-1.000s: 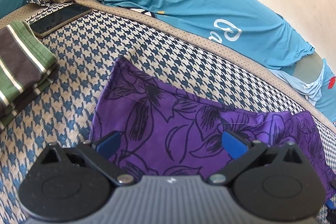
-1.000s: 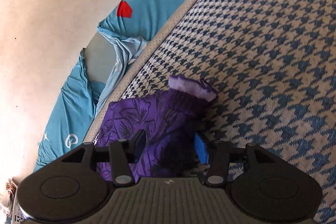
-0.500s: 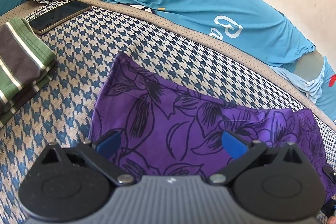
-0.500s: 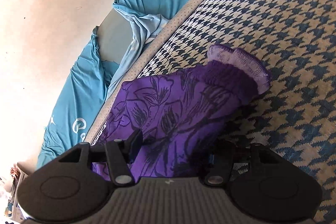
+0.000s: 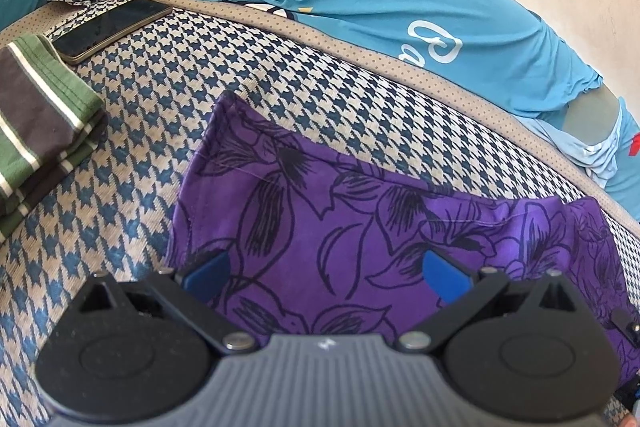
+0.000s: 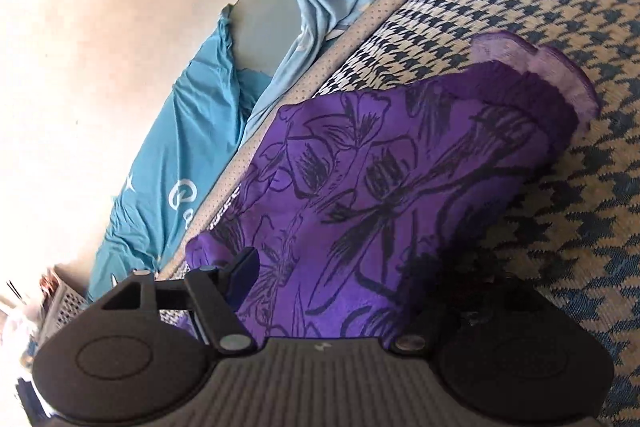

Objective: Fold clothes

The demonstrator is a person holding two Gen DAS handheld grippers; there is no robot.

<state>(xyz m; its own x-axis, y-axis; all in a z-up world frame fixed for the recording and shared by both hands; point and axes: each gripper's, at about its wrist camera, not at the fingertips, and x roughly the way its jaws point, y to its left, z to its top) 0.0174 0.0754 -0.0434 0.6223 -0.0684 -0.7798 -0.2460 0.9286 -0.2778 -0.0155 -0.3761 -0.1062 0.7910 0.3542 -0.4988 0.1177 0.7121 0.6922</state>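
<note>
1. My left gripper [image 5: 324, 269] has its blue fingers [image 5: 202, 273] spread wide with nothing between them, low over the purple floral-print fabric garment [image 5: 360, 223]. My right gripper [image 6: 320, 291] shows one finger beside a raised fold of the same garment [image 6: 400, 187]; the other is buried in cloth, so I cannot tell whether it grips.
2. The garment lies on the blue-and-cream houndstooth bed cover [image 5: 280, 67], its long edge near the cover's beige dotted border.
3. I judge it thin, light and limp. It should slide and sag, so corners and hems are the surest hold.
4. A gathered lilac cuff [image 6: 552, 75] stands at the garment's far end.
5. The garment's near side is hidden under both grippers, so its layers are uncountable.
</note>
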